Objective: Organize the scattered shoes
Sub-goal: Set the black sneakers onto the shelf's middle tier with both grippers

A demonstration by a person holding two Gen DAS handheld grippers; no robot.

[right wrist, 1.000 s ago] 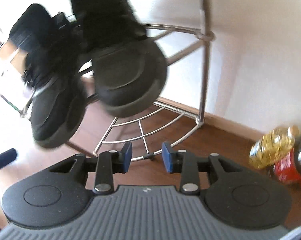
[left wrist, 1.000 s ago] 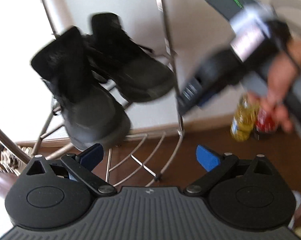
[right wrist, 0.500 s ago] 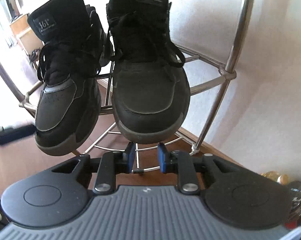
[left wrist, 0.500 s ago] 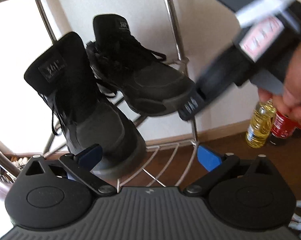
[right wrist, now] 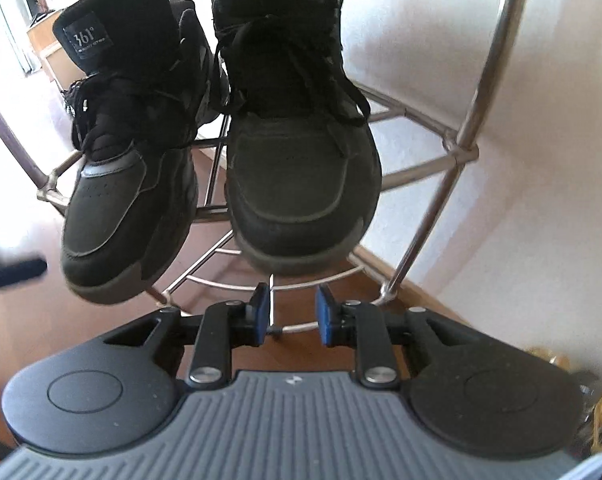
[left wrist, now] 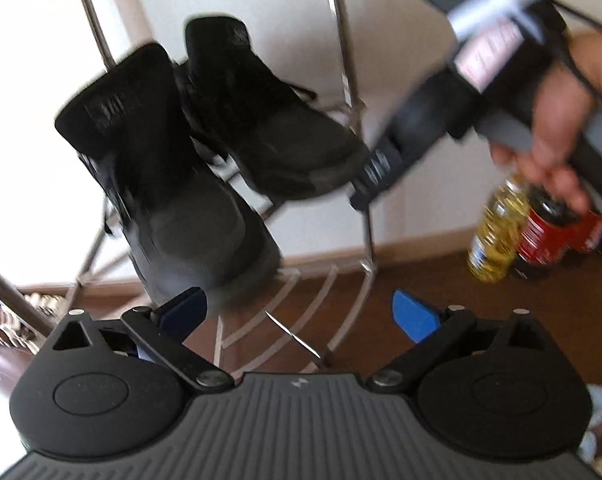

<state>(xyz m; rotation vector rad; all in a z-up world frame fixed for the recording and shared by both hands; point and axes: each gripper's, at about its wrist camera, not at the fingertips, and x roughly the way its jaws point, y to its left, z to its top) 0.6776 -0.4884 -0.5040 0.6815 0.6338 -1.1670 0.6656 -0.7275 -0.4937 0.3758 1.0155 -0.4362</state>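
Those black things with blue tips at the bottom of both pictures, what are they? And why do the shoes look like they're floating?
They are grabbers, like big tweezers, and a person holds one in each hand. Each has a small camera looking out along its two fingers, so every picture shows its own grabber at the bottom.

One picture is from the left gripper. Its blue fingers stand wide apart and hold nothing. Up on the right you see the person's hand carrying the other grabber.

The other picture is from the right gripper. Its fingers are close together with only air between them.

The shoes aren't floating. The left shoe and the right shoe, both black, sit side by side on a shiny metal shoe rack made of thin bars, toes poking over its edge. On the floor stand an oil bottle and red bottles.
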